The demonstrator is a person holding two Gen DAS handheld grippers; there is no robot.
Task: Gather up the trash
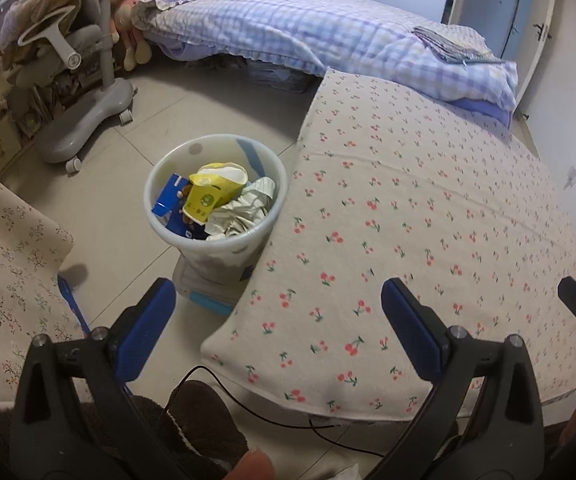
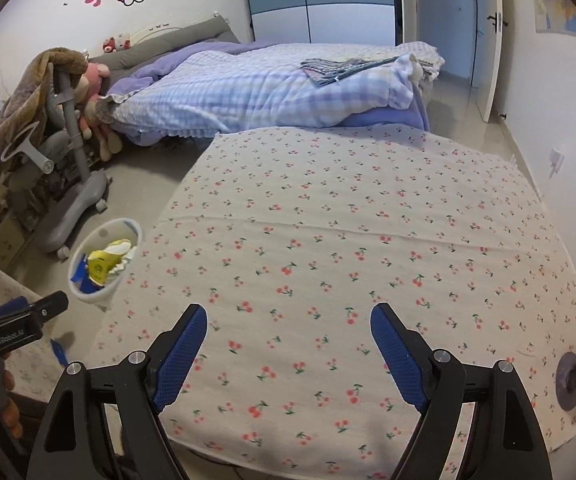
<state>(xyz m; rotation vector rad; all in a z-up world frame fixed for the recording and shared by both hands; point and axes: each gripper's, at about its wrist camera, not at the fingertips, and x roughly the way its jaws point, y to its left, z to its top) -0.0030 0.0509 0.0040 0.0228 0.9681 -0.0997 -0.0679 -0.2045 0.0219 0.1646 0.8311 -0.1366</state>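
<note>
the white trash bin stands on the grey tiled floor, touching the left edge of the table covered by a cherry-print cloth. inside the bin lie a crushed yellow paper cup, a blue carton to the left of the cup, and crumpled white paper to the right of the cup. the bin's base rests beside a flat pale box with a light-blue edge on the floor.

the left gripper hangs above the near-left corner of the cloth, on the near side of the bin, its blue pads spread wide and holding nothing. the right gripper hovers over the cloth to the right of the bin, its fingers likewise parted and empty. in the right wrist view the bin shows at the cloth's left edge, with the yellow cup visible inside and the left gripper's black body just near of it.

beyond the bin a grey wheeled chair draped with a brown blanket stands on the floor. farther beyond the bin is a bed with a purple checked quilt, and a folded grey cloth lies on the quilt. on the near side of the bin, a second cloth with a twig print covers another surface to the left.
</note>
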